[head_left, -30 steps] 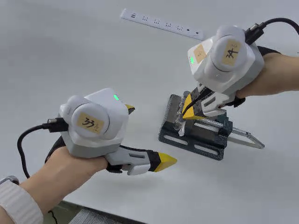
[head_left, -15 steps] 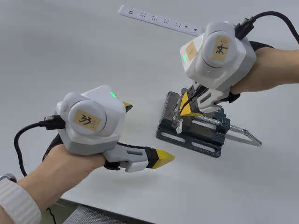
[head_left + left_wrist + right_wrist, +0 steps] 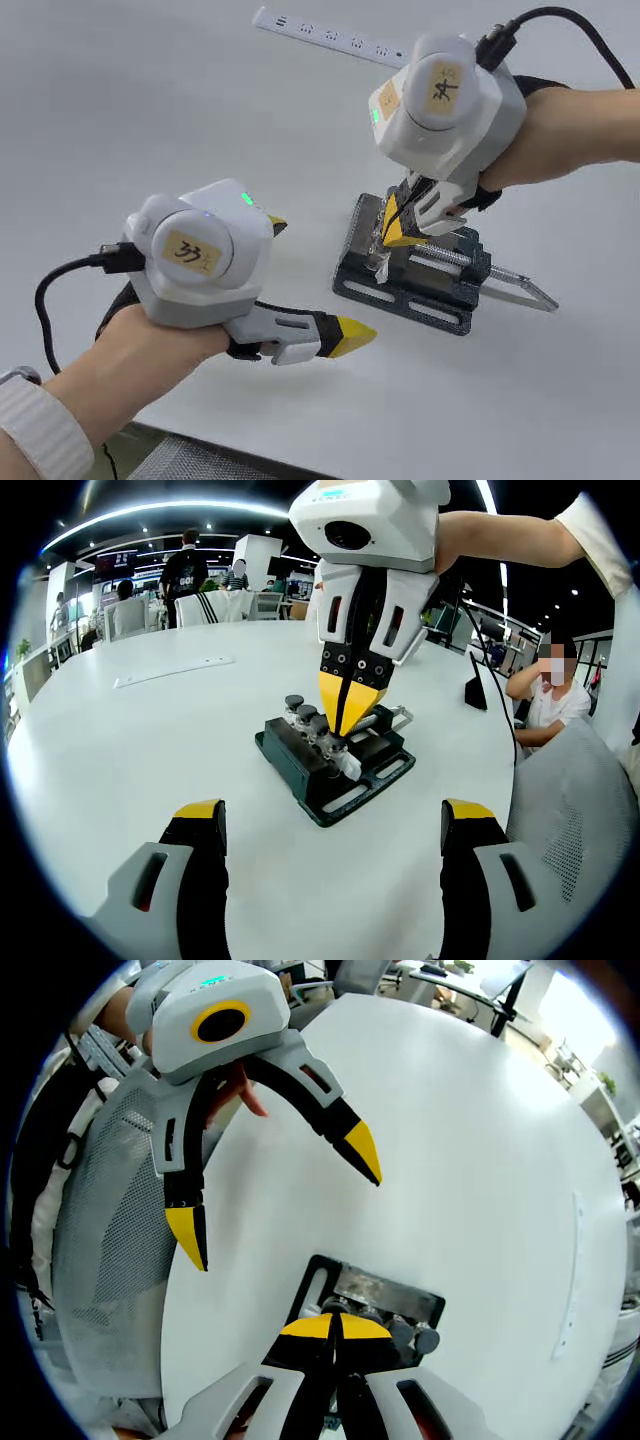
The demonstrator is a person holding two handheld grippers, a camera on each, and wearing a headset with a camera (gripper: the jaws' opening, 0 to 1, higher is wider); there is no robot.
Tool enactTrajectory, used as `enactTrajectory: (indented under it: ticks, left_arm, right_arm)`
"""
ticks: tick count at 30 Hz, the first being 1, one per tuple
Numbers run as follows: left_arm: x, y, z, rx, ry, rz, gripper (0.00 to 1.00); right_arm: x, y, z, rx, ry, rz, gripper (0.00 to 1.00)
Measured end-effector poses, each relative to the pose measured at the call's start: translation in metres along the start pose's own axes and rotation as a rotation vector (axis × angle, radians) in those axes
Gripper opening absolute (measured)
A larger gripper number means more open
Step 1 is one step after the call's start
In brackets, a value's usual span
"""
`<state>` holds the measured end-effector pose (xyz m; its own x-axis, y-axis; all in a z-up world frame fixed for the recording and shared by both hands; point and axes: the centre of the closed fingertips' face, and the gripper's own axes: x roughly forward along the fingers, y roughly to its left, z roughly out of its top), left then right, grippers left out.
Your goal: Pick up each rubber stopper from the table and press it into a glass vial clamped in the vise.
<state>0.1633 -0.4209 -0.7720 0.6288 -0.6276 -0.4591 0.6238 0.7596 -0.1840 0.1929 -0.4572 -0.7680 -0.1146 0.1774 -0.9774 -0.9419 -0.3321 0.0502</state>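
A white round table (image 3: 150, 120) is seen, with an open office and seated people beyond it in the left gripper view. Nearest, at the lower left of the head view, the left gripper (image 3: 322, 282) is held low over bare tabletop, its jaws spread wide apart and nothing carried between them. It is kept well apart from the work.

Further in, right of centre, the dark vise (image 3: 455, 285) is found sitting on the table. In the left gripper view a row of upright vials is seen clamped in it, the row running from the lower right up to the upper left. The three farther vials (image 3: 306, 715) are already capped with dark rubber stoppers (image 3: 293, 700).

Directly over the next glass vial (image 3: 337, 745) the right gripper (image 3: 395, 236) is poised, tips down, yellow tips brought together into one point. Whether a stopper is trapped under those tips cannot be told.

So the move is judged to turn on this: the vial's mouth lies straight below the right gripper, the vial's long axis stands upright, and the push must be sent down that axis. The right gripper is by far the nearer.

At the far top edge a white power strip (image 3: 330, 38) is laid.
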Motion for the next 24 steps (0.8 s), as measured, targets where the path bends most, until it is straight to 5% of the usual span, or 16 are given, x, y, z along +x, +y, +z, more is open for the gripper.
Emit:
enactTrajectory:
  ticks: [24]
  left_arm:
    - [0.0001, 0.0034, -0.0037, -0.018, -0.008, 0.004, 0.87]
  right_arm:
    - [0.0042, -0.0038, 0.0024, 0.022, 0.078, 0.035, 0.00]
